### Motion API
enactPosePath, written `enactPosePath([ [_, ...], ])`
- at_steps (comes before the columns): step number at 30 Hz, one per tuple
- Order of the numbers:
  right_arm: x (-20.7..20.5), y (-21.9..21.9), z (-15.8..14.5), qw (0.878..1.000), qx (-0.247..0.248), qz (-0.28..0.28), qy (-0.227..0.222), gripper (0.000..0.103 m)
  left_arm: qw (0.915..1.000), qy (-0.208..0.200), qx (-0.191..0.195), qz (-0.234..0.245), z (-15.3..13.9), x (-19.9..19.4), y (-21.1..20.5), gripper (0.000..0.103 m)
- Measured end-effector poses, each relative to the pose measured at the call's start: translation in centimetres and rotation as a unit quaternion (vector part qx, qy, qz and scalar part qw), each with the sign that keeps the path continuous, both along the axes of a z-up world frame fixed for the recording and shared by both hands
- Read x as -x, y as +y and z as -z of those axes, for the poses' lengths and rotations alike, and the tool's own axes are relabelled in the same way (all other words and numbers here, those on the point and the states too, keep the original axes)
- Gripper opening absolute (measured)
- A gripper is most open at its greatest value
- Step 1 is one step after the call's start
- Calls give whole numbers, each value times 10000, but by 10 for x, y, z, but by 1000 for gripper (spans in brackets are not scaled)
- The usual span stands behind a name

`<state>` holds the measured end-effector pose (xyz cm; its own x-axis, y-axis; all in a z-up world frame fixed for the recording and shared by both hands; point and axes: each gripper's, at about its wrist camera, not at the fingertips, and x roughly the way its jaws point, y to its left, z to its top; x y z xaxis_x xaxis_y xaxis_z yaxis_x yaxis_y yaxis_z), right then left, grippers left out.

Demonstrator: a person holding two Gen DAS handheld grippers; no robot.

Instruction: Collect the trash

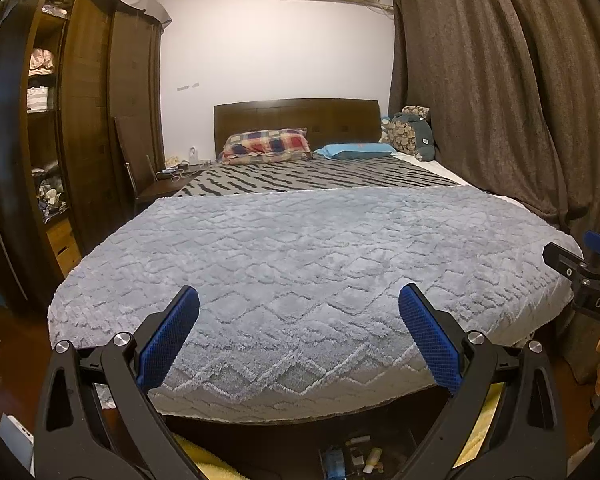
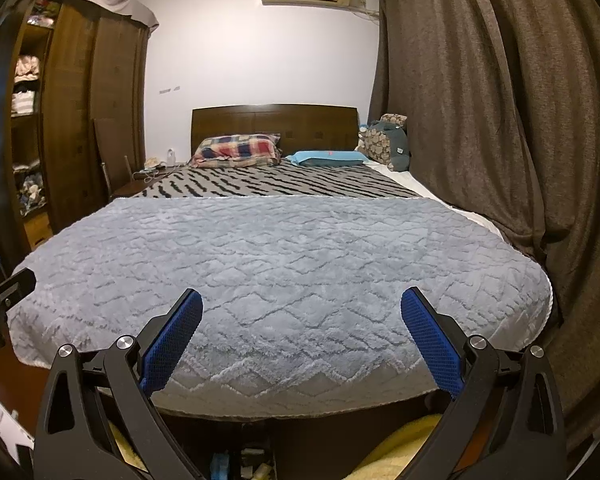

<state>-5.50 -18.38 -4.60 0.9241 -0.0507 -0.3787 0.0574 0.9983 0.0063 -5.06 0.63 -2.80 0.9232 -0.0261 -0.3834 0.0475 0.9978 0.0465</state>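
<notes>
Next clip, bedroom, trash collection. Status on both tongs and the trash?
Left tongs open, empty. Right tongs open, empty. Both over foot of bed; no trash on blanket. Small clutter on floor below bed edge, unclear if trash. Nothing in the way.

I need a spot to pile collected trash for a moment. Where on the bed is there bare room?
The grey blanket is bare from the foot edge up to the striped cover. That strip is bare too, up to the pillows. The head end is crowded: plaid and blue pillows, plus cushions by the curtain. Both hand-held grippers hover open at the foot.
</notes>
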Motion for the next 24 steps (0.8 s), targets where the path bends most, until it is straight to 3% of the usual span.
enactPosePath([
  [24,-2,-5,0,9999,-109,90,58,100,10000,67,14,2,4,-2,0,95],
])
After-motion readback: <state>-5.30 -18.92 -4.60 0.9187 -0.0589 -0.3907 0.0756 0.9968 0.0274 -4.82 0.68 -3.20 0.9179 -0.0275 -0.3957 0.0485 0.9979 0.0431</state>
